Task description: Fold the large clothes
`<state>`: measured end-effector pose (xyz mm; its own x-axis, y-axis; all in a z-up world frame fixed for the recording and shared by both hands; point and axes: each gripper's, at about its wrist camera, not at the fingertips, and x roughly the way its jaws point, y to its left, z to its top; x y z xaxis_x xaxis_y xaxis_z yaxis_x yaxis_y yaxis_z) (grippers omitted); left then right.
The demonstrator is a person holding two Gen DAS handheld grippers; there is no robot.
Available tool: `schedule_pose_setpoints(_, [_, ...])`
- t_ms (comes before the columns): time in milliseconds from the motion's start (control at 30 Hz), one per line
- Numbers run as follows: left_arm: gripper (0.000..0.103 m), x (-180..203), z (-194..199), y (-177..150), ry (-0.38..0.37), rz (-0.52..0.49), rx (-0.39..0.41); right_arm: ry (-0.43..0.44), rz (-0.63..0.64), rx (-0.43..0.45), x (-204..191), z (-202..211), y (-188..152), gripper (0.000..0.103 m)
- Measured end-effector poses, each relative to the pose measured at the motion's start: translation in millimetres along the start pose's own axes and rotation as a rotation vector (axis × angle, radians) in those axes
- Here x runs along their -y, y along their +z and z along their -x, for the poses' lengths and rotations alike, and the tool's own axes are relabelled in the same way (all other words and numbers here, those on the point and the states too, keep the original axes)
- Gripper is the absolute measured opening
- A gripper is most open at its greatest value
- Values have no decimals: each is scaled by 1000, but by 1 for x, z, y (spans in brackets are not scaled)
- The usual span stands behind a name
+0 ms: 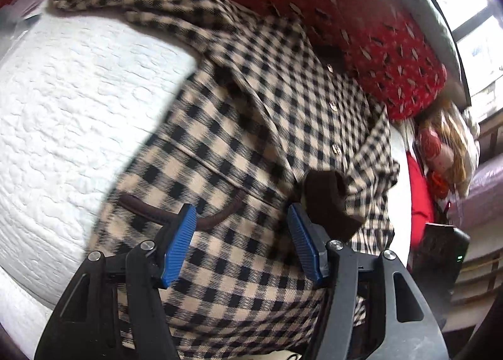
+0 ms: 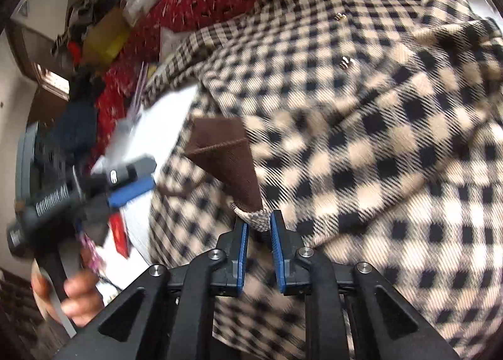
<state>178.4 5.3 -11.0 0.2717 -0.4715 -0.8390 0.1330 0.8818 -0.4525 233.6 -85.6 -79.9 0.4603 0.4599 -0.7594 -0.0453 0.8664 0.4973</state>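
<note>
A beige and black checked coat [image 1: 245, 114] lies on a white quilted mattress [image 1: 69, 102], one sleeve stretched to the far left. It fills the right wrist view [image 2: 361, 140]. My left gripper [image 1: 242, 221] is open above the coat's lower part, near a brown-trimmed pocket [image 1: 141, 209]; a brown collar piece [image 1: 327, 199] sits beside its right finger. My right gripper [image 2: 259, 221] is nearly closed on the checked edge below the brown collar [image 2: 226, 155]. The left gripper also shows in the right wrist view [image 2: 125, 184], blurred, held by a hand.
A red patterned quilt [image 1: 361, 30] lies along the far side of the mattress. Red clothing and a doll [image 1: 440, 152] sit at the right, with a dark box [image 1: 440, 253] below. A yellow box [image 2: 107, 36] and clutter lie at the far left.
</note>
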Motion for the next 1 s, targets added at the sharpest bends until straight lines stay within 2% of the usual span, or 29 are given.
schedule_pose_setpoints(133, [59, 18, -14, -4, -50, -2, -49, -17, -77, 106, 40, 41, -11, 33])
schedule_pose_setpoints(233, [59, 30, -21, -6, -81, -4, -73, -47, -206, 187, 84, 74, -8, 35])
schedule_pose_setpoints(333, [59, 40, -29, -7, -53, -22, -95, -40, -297, 255, 117, 99, 3, 36])
schedule_pose_setpoints(367, [59, 40, -33, -6, -51, -8, -115, -32, -314, 277, 123, 103, 8, 38])
schedule_pose_setpoints(467, [59, 38, -31, 1, -108, 53, -120, -12, -360, 322, 138, 113, 26, 44])
schedule_pose_setpoints(533, [59, 36, -21, 6, -145, 69, -87, 27, -394, 320, 143, 113, 37, 46])
schedule_pose_setpoints(600, [59, 37, -15, 10, -129, 60, -71, 52, -417, 307, 141, 105, 49, 49])
schedule_pose_setpoints(733, [62, 34, -24, 7, -88, 42, -112, 11, -413, 243, 132, 89, 74, 51])
schedule_pose_setpoints(833, [62, 26, -43, 4, -102, 89, -171, -31, -421, 182, 129, 73, 82, 52])
schedule_pose_setpoints(900, [62, 24, -50, 7, -98, 106, -171, -53, -442, 161, 130, 66, 86, 52])
schedule_pose_setpoints(933, [58, 26, -52, 11, -61, 95, -141, -58, -458, 152, 132, 63, 86, 52])
schedule_pose_setpoints(967, [48, 30, -50, 14, -31, 77, -112, -61, -474, 145, 134, 61, 87, 52])
schedule_pose_setpoints(1000, [9, 34, -48, 18, -21, 55, -90, -61, -493, 144, 137, 59, 87, 51])
